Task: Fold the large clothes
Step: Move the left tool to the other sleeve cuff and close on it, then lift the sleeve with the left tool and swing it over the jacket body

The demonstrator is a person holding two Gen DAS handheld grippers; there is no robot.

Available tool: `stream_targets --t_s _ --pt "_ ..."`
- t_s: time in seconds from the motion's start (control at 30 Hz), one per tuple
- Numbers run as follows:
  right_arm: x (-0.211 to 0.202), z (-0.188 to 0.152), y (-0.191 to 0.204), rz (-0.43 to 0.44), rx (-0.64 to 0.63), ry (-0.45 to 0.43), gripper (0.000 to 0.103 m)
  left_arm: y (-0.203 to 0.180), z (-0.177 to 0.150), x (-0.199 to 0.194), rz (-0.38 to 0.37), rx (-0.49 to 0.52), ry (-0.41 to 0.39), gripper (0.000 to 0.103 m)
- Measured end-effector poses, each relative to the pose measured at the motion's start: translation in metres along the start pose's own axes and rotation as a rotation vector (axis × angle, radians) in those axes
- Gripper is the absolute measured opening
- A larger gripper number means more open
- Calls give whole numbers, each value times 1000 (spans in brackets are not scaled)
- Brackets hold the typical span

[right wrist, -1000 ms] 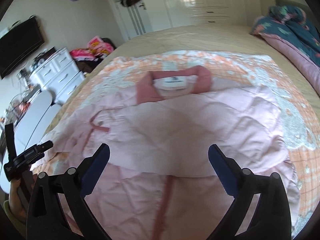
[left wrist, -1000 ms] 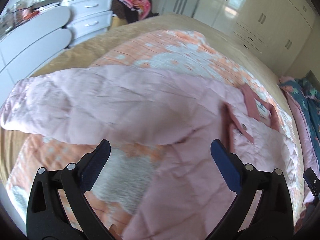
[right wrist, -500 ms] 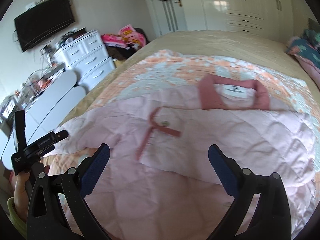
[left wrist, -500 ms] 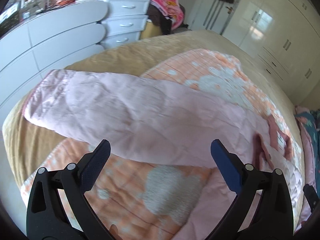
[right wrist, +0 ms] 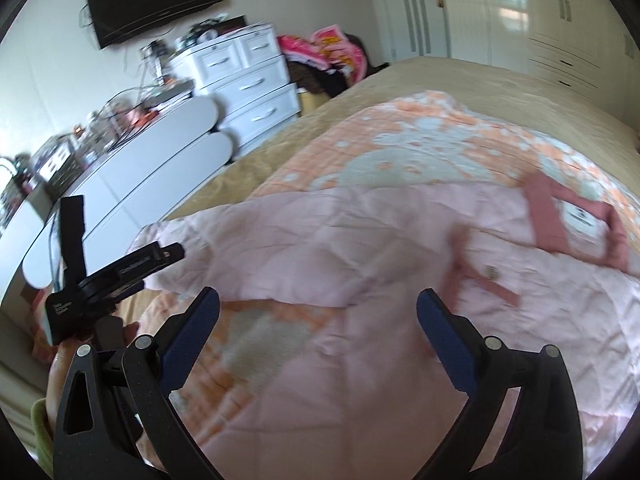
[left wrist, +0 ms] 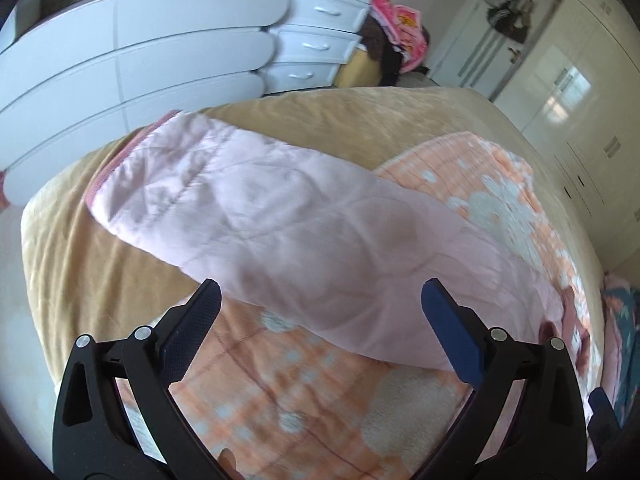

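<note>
Pale pink quilted jacket (right wrist: pixel 360 248), spread on the bed (right wrist: pixel 460 76) with one sleeve (left wrist: pixel 224 184) reaching its near corner, looks soft, puffy and light, best pinched at the cuff (left wrist: pixel 120 160) by the empty, wide-apart left gripper (left wrist: pixel 320 300) and right gripper (right wrist: pixel 318 308).

Jacket (left wrist: pixel 304 236): pale pink, quilted, darker pink collar (right wrist: pixel 560 216). Blanket (left wrist: pixel 280 392): orange check with pale grey-green patches. Bedspread (left wrist: pixel 100 280): tan. Drawers (right wrist: pixel 248 84), upper left: white. Gripper pads (right wrist: pixel 188 336): dark blue on black frames.
</note>
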State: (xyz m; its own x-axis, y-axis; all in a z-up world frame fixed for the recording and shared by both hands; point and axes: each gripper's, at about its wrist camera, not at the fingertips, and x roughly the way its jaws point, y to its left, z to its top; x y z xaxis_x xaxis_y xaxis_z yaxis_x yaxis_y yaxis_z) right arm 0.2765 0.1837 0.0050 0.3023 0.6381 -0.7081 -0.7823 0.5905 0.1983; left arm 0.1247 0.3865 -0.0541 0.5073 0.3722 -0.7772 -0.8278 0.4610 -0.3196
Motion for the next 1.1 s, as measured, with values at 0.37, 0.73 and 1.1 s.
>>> stream_targets --t_s 0.37,0.73,1.1 --pt "33 14 34 48 -42 15 98 47 13 20 15 -173 12 94" --pt "30 4 -1 22 48 7 98 83 26 56 -19 -373 14 94" --pt "-4 -12 -49 -39 145 -50 98 88 43 25 -108 -346 -158 14"
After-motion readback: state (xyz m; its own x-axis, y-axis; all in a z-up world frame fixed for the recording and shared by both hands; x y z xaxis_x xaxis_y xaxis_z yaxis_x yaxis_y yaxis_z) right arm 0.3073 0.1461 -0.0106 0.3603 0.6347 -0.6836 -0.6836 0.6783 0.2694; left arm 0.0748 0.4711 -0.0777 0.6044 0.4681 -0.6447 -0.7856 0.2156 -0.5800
